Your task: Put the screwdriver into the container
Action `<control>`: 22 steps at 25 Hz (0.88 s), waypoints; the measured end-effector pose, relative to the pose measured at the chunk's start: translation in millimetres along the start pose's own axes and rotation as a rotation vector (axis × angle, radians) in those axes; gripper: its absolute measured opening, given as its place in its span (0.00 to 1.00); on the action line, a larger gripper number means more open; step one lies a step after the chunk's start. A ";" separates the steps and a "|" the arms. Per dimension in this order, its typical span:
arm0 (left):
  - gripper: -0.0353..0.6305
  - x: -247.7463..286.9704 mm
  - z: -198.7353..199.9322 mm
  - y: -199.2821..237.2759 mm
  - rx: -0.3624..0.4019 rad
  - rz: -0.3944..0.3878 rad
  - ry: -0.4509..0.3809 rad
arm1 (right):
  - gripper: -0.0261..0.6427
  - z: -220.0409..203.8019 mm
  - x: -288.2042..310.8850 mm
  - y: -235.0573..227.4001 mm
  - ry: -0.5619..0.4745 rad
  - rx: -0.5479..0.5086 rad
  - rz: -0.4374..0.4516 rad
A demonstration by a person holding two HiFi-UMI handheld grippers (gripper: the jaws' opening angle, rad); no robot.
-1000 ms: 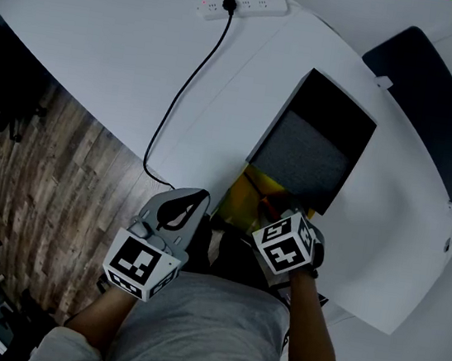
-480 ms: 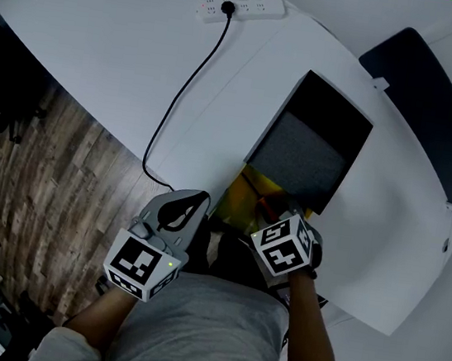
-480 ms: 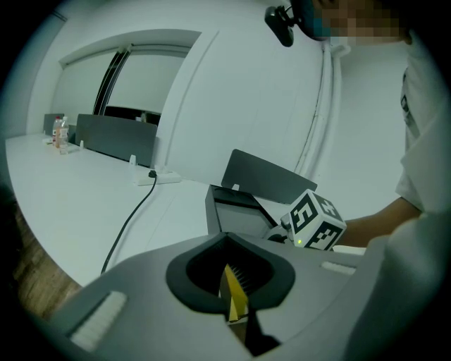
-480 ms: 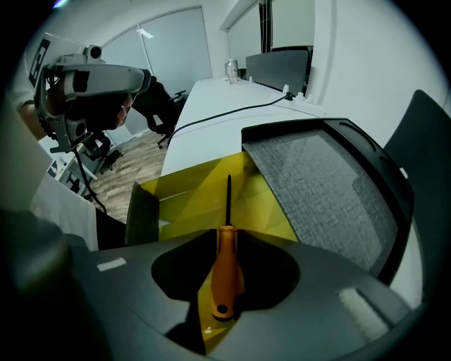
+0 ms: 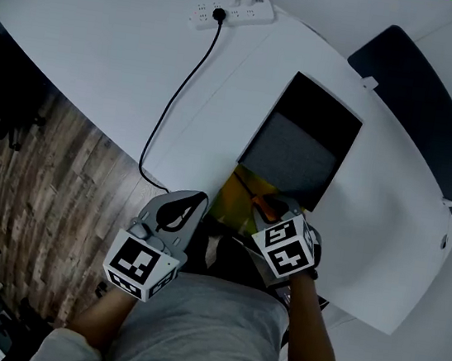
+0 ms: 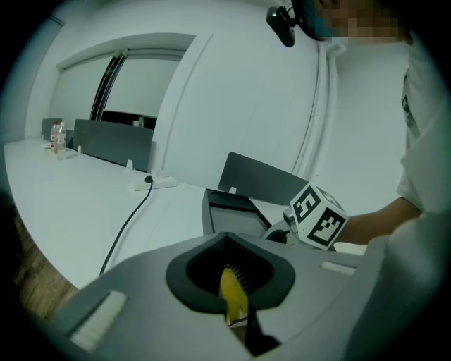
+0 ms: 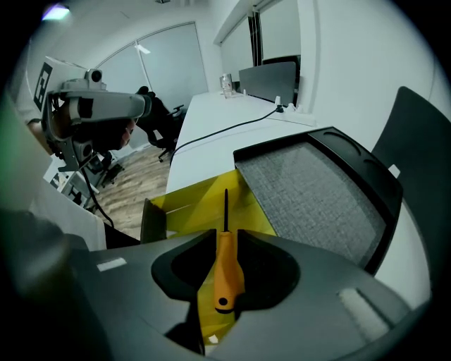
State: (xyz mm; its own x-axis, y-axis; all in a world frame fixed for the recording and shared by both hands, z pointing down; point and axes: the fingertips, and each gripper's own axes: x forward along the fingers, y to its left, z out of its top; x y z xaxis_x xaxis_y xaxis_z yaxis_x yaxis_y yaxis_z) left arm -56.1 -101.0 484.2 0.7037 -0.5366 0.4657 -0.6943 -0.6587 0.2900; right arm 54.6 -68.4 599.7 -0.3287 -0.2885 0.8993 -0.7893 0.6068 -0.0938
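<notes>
The screwdriver (image 7: 227,271) has an orange handle and a thin dark shaft that points forward and down. It lies between the jaws of my right gripper (image 7: 227,240), which are opening, and their pads look just clear of the handle. Directly below is the yellow container (image 7: 197,201), open at the top. In the head view the orange handle (image 5: 268,209) shows in front of the right gripper (image 5: 275,214), over the container (image 5: 236,195) at the table's near edge. My left gripper (image 5: 196,200) hangs shut just left of the container, and a yellow sliver shows through its jaw hollow (image 6: 227,243).
A black box with a grey fabric inside (image 5: 301,149) lies just beyond the container. A white power strip (image 5: 233,10) sits at the table's far side, its black cable (image 5: 180,94) running to the near edge. Wooden floor (image 5: 50,184) lies left. A dark chair back (image 5: 422,95) stands at the right.
The head view has shifted, so the table and box sit slightly higher and further left. Both grippers stay where they were, and the orange handle shows more plainly ahead of the right gripper.
</notes>
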 end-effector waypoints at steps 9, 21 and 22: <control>0.06 1.0 7.4 -15.7 0.022 -0.005 -0.010 | 0.20 6.9 -29.7 -6.0 -0.109 0.067 0.007; 0.06 -2.9 34.1 -33.8 0.073 -0.019 -0.059 | 0.06 34.5 -84.8 -6.7 -0.366 0.094 0.054; 0.06 -4.0 36.6 -34.3 0.078 -0.017 -0.065 | 0.06 38.5 -91.5 -4.9 -0.401 0.095 0.066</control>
State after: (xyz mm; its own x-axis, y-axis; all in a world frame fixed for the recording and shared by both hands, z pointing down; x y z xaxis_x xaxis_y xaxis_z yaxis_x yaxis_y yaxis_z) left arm -29.6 -95.6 441.8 0.7256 -0.5561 0.4053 -0.6698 -0.7059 0.2305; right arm 68.6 -73.5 501.5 -0.5409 -0.5285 0.6544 -0.7982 0.5679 -0.2011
